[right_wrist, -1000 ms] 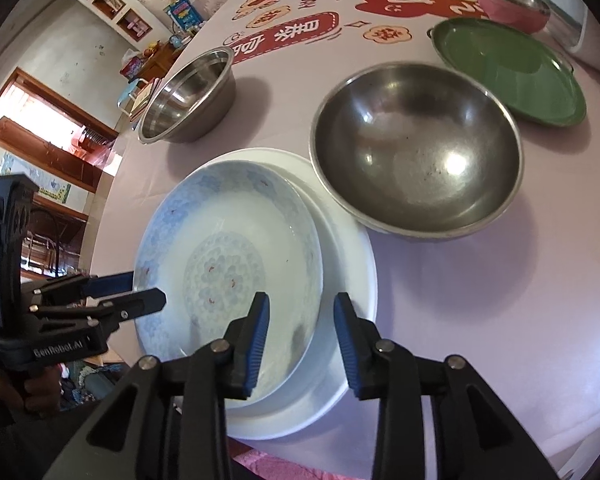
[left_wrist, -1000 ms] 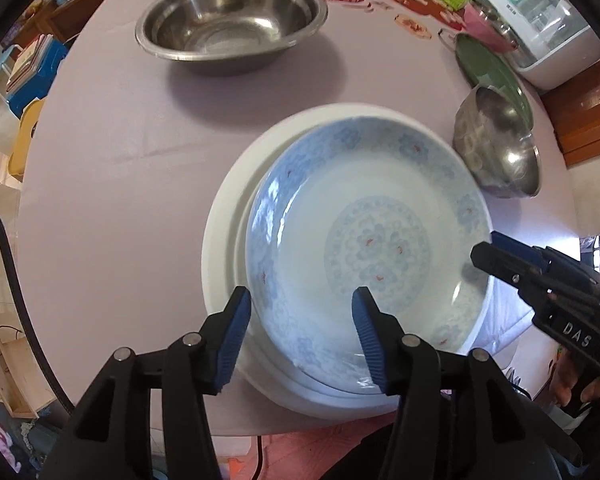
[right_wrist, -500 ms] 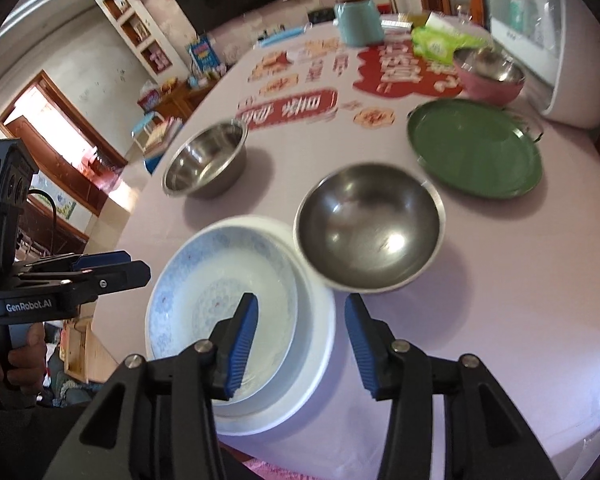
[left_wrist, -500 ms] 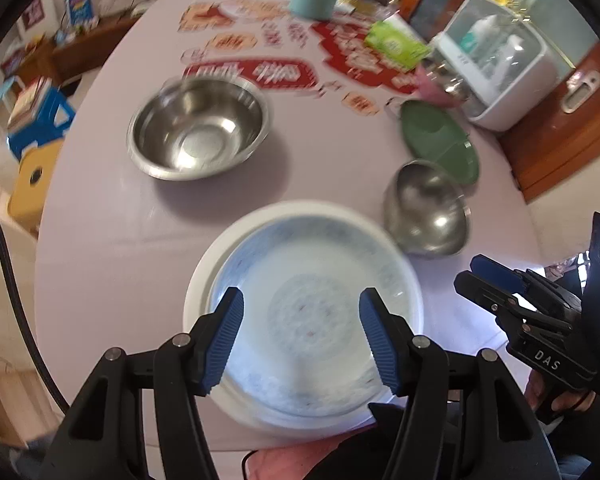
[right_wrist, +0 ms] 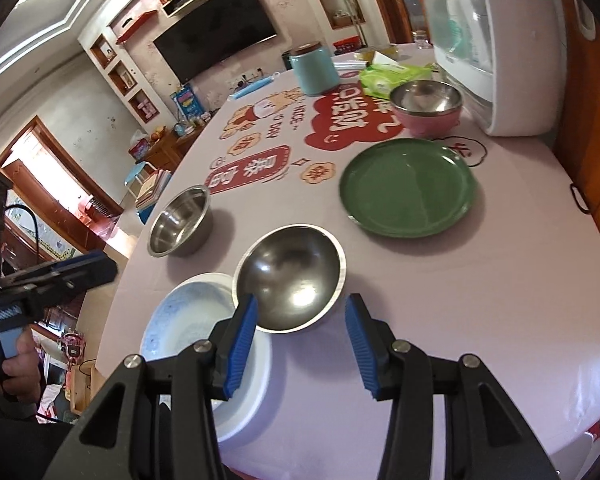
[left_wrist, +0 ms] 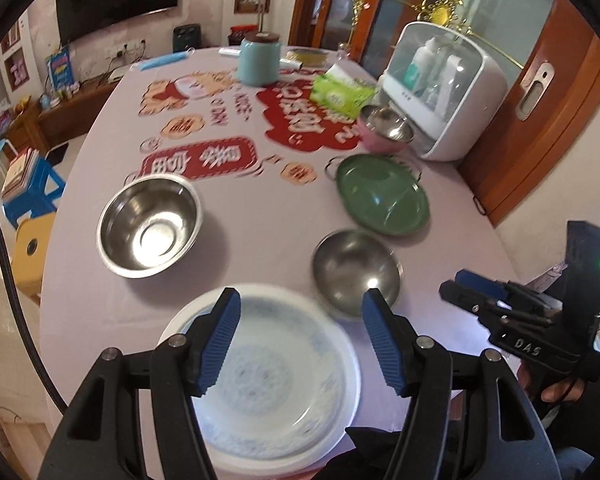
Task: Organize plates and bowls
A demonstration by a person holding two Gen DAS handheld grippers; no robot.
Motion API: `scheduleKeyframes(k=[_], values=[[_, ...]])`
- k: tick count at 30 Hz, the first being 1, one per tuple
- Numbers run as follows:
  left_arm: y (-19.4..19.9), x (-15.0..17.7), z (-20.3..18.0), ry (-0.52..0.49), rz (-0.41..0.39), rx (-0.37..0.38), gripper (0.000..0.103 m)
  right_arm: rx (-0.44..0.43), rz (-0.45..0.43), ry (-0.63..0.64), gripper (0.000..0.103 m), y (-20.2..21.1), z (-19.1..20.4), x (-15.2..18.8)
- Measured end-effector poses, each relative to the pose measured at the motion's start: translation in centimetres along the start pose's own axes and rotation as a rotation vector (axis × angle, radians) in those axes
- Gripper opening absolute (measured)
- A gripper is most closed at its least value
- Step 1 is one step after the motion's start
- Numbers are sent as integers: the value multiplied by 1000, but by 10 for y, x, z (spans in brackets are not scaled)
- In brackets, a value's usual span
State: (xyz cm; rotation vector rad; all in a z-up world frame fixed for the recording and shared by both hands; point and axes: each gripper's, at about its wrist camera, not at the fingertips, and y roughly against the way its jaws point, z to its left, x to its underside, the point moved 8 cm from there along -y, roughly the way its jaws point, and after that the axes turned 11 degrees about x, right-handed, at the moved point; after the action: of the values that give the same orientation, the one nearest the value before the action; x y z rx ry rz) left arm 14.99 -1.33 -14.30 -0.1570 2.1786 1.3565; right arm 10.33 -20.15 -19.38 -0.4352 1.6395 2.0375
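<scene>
A blue-patterned plate (left_wrist: 276, 380) lies stacked on a white plate (left_wrist: 350, 408) at the table's near edge; it also shows in the right wrist view (right_wrist: 188, 320). My left gripper (left_wrist: 300, 344) is open and empty above it. A steel bowl (left_wrist: 356, 272) sits just right of the stack, also in the right wrist view (right_wrist: 292, 276). My right gripper (right_wrist: 300, 344) is open and empty above that bowl's near rim. A second steel bowl (left_wrist: 150, 224) stands left. A green plate (left_wrist: 382, 200) and a pink bowl (left_wrist: 384, 134) lie further back right.
A white sterilizer cabinet (left_wrist: 440, 92) stands at the back right. A teal canister (left_wrist: 258, 58) and a green tissue pack (left_wrist: 340, 94) stand at the far end. The round table (left_wrist: 260, 216) has a pink printed cloth. A blue stool (left_wrist: 32, 188) stands left of it.
Both grippers have pulled up and back from the stacked plates, so more of the table shows. The right gripper's jaws have widened. The plates stay where they were.
</scene>
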Motion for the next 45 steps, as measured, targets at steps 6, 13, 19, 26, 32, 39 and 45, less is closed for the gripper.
scheduleKeyframes(k=[6, 13, 19, 26, 32, 39, 45], values=[[-11, -28, -22, -18, -17, -2, 67, 13, -1, -11, 46, -2, -32, -13], [-37, -50, -40, -3, -1, -12, 70, 3, -1, -19, 46, -7, -65, -28], [-61, -62, -50, 9, 26, -34, 75, -7, 6, -41, 46, -20, -95, -43], [-93, -78, -51, 63, 63, -77, 76, -28, 22, -73, 46, -41, -121, -56], [-124, -90, -48, 124, 109, -111, 76, -37, 53, -96, 46, -63, -141, -62], [-163, -92, -39, 216, 166, -122, 76, -52, 83, -97, 46, -91, -155, -71], [-192, -93, -30, 255, 203, -152, 76, -59, 71, -82, 46, -103, -158, -80]])
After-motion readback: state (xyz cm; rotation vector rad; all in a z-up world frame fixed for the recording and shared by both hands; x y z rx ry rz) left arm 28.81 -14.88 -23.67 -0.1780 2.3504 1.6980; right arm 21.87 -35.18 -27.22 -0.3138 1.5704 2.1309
